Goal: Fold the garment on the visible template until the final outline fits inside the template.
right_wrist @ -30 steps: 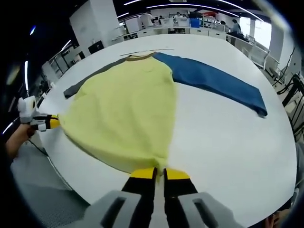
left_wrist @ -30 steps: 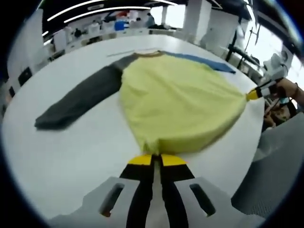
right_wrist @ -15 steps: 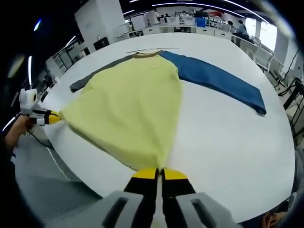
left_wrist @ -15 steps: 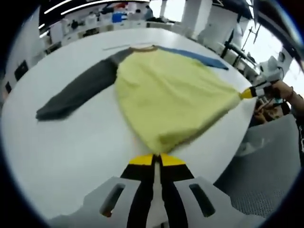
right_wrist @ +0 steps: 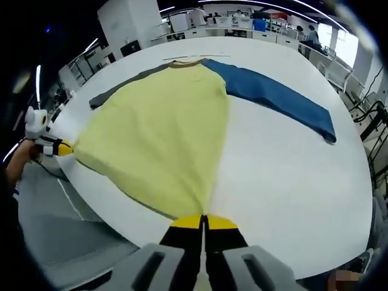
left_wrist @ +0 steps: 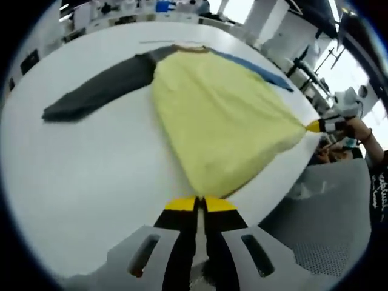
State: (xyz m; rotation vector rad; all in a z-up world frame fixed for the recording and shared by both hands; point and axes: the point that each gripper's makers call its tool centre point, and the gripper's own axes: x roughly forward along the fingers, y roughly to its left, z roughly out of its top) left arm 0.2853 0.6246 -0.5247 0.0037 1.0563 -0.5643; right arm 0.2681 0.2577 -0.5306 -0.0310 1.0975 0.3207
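Note:
A long-sleeved garment lies spread on the white table [left_wrist: 79, 163]. It has a yellow body [left_wrist: 218, 115], a grey sleeve [left_wrist: 97, 91] and a blue sleeve [left_wrist: 254, 65]. My left gripper [left_wrist: 200, 203] is shut on one corner of the yellow hem near the table's edge. In the right gripper view the yellow body [right_wrist: 163, 133] runs away from me, with the blue sleeve [right_wrist: 273, 97] to the right and the grey sleeve [right_wrist: 121, 85] at the far left. My right gripper [right_wrist: 203, 221] is shut on the other hem corner. The hem is taut between the two grippers.
The other gripper [left_wrist: 321, 125] shows at the right, held by a hand; likewise at the left [right_wrist: 57, 147]. A thin line [right_wrist: 188, 57] lies on the table beyond the collar. Grey floor [right_wrist: 66, 236] lies past the table's edge. Benches and people stand far behind.
Both grippers have stayed shut on the hem corners and drawn back toward the table's edge. The yellow body is now pulled flatter and longer. The sleeves have kept their places.

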